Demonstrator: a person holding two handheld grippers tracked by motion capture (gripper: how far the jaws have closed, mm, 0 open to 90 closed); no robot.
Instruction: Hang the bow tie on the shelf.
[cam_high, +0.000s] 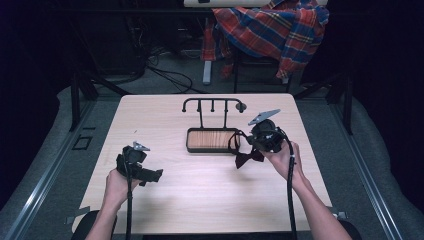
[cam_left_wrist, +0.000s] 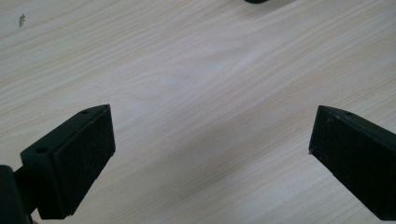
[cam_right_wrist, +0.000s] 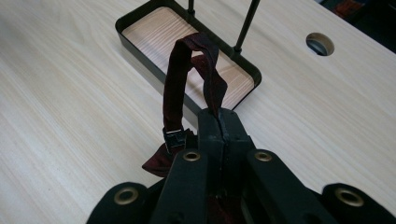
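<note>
Burgundy bow tie dangles just right of the tray stand, its strap pinched in the clamped jaws of the right gripper — probably so the loop can go over a hook. Left of the stand, the left gripper rests low, jaws apart and empty. Beyond, the hook rail — its uprights could snag the loop; farther off, a plaid shirt.
</note>
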